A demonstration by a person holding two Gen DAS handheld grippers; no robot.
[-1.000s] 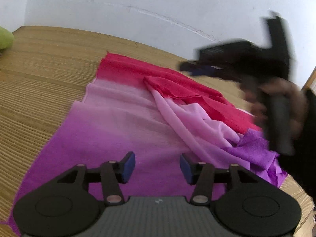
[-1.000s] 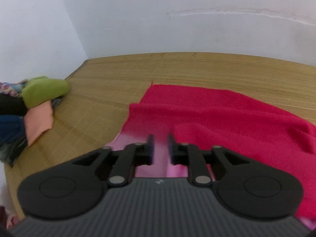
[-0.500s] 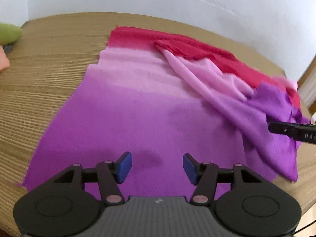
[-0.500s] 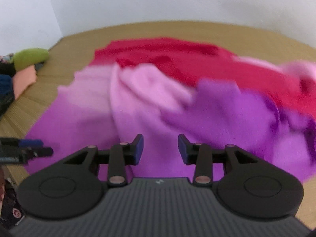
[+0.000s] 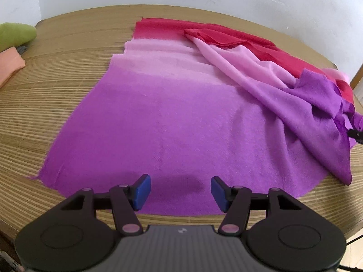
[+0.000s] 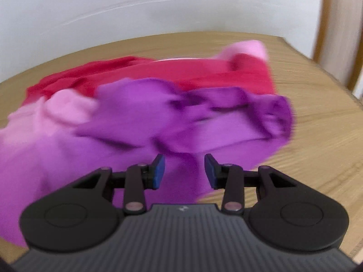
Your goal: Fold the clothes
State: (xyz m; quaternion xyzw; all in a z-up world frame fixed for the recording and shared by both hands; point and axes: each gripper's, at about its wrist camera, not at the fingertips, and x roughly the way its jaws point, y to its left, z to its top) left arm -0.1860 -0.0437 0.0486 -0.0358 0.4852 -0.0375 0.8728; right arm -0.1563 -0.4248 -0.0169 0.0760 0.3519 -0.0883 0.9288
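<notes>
Cloth (image 5: 172, 117) right edge bunched, near table (image 5: 56, 90) edge

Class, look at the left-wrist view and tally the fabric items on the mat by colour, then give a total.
Red-pink-purple gradient cloth: 1
Green folded item: 1
Peach folded item: 1
Total: 3
The green and peach items sit together at the mat's left edge, cut off by the frame; more may lie out of view there.

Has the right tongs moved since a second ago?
Yes. The right tongs went from the cloth's red end near the wall to its bunched purple end.
</notes>
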